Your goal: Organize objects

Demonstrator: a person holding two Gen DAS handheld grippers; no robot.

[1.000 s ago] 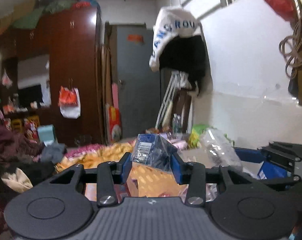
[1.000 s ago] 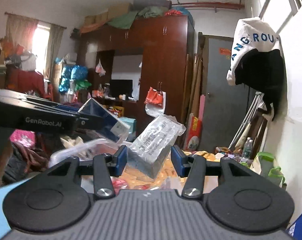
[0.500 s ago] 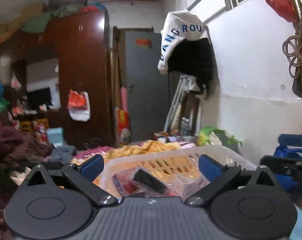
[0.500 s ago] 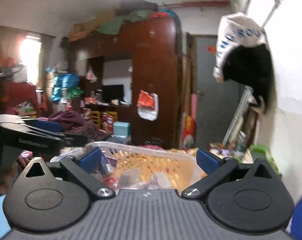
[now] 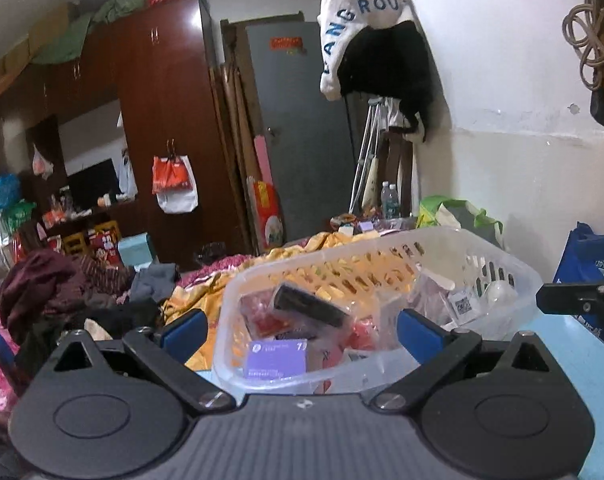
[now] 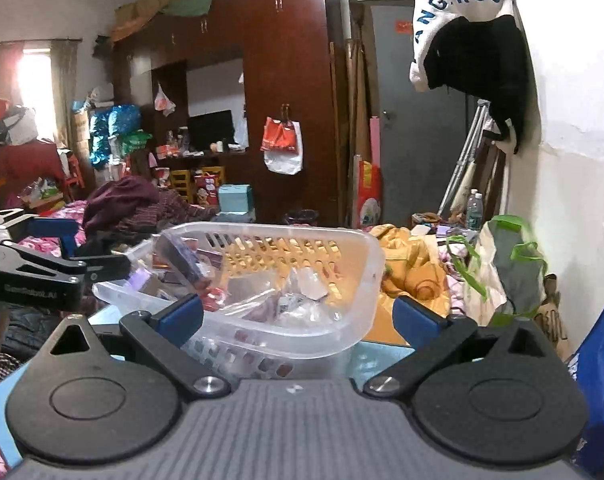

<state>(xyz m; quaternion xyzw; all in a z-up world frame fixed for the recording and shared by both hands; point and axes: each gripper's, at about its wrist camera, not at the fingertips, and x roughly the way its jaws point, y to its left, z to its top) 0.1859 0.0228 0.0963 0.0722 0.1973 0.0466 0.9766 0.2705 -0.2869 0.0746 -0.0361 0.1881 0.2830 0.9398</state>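
A clear plastic basket [image 5: 422, 234] stands on the light blue table [image 5: 574, 344], holding several items. Among them are a black box [image 5: 310, 306], a purple box [image 5: 276, 364], red packets and clear bagged packets [image 6: 302, 284]. My left gripper [image 5: 302, 330] is open just in front of the basket's near wall, with nothing between its blue pads. My right gripper [image 6: 298, 316] is open too, at the basket [image 6: 282, 229] from its other side, and empty. Each gripper shows at the edge of the other's view: the right gripper [image 5: 574, 304] and the left gripper [image 6: 42, 264].
A blue bag [image 6: 598, 380] sits at the far right by the white wall. A bag with green handles [image 6: 498, 264] stands behind the table. A yellow cloth [image 6: 414, 264] and a pile of dark clothes [image 5: 62, 284] lie on the bed beyond.
A second ago the left gripper was shut on a bagged blue box and the right on a clear bagged packet. Both have let go and opened wide; the basket now fills both views.
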